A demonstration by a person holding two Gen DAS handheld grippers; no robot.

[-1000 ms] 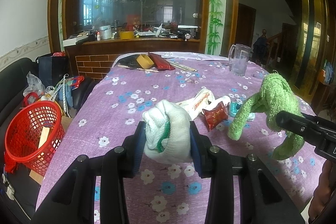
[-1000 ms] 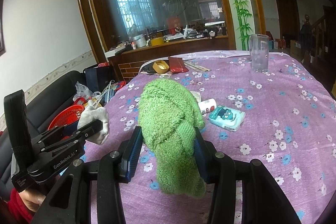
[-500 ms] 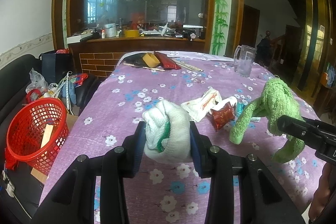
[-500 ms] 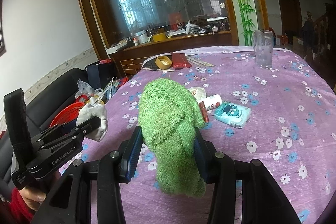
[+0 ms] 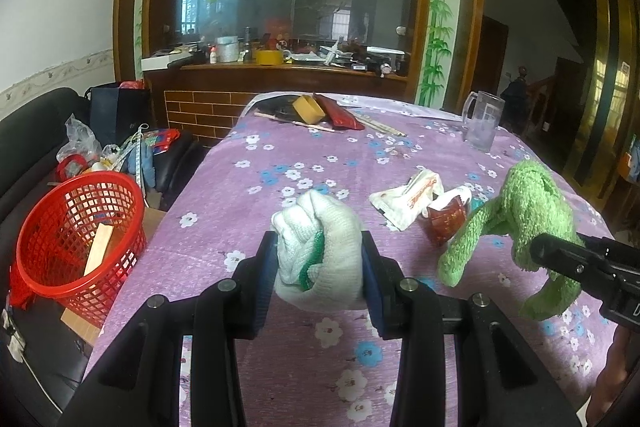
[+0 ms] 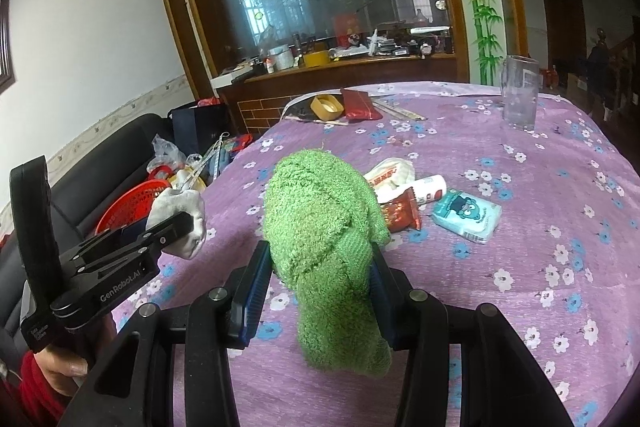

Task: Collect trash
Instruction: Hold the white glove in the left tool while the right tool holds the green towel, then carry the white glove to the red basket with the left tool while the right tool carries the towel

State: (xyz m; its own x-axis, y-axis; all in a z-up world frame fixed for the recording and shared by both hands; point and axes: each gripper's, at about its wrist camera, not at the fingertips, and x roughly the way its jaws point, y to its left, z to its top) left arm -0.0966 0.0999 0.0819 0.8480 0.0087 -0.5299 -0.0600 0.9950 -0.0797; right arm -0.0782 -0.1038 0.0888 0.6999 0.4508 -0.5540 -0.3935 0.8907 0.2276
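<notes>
White knitted cloth [image 5: 320,251], balled up with a green edge showing, sits clamped between the pads of my left gripper [image 5: 318,269]; terry-looped green cloth [image 6: 324,239] hangs clamped between the pads of my right gripper [image 6: 318,281]. Both bundles are lifted clear of the purple flowered tablecloth [image 5: 248,211].

Change over the last second: both my hands have drifted together across the table, and neither grip has altered. From the left wrist the red mesh basket [image 5: 76,239] now sits lower and nearer at the left edge, off the table's side beside the black sofa [image 5: 24,131]. From the right wrist the wrappers on the cloth have slid closer: a white printed wrapper [image 6: 390,173], a dark red snack packet [image 6: 402,215] and a pale blue tissue pack [image 6: 466,215], lying close together just behind the green cloth. A small white tube [image 6: 430,187] lies among them.

Meaning for the task, as I judge it: I am mid-carry with both loads secure, and the basket, already holding a piece of wood [image 5: 98,247], is the likely drop point. It lies to my left, so the left bundle is nearer to it than the right. The wrappers remain uncollected. A glass mug [image 6: 520,93] stands well apart at the far side and plays no part.
</notes>
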